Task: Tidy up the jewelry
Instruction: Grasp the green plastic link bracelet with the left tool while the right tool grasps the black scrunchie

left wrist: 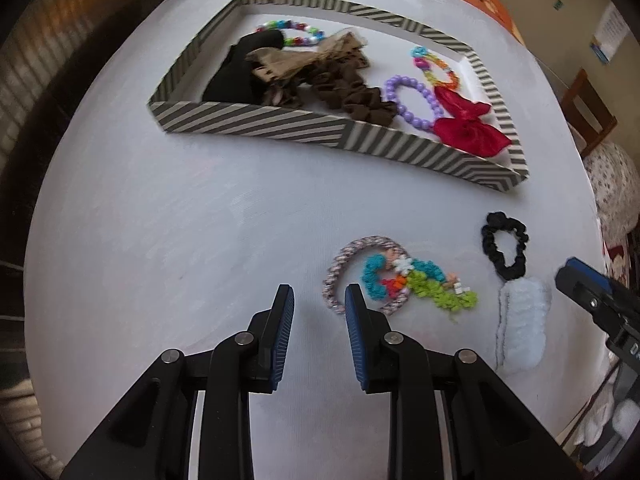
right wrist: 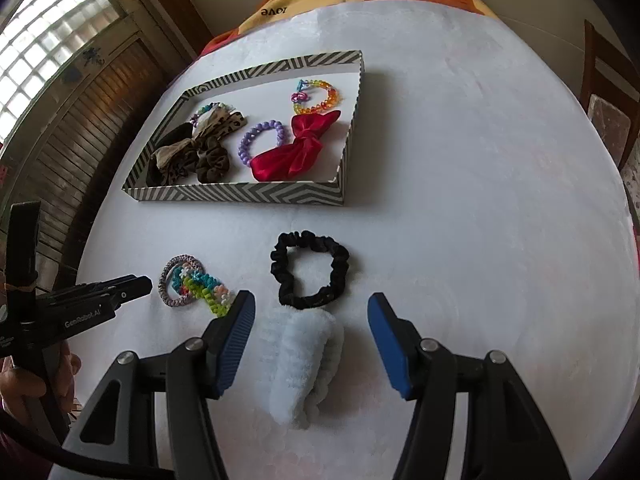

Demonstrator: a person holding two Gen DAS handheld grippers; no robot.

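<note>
both claws gape: right claw (right wrist: 311,312) straddles white headband (right wrist: 300,364), left claw (left wrist: 319,300) empty.

Bare desk (right wrist: 480,200) lies open right of the striped tray (right wrist: 240,194) and between tray and black scrunchie (right wrist: 310,274), while the white fluffy band (right wrist: 304,364) sits between the spread right hand-held gripper (right wrist: 312,336) fingers and the braided bands (left wrist: 384,276) crowd the left hand-held gripper (left wrist: 320,300).
</note>
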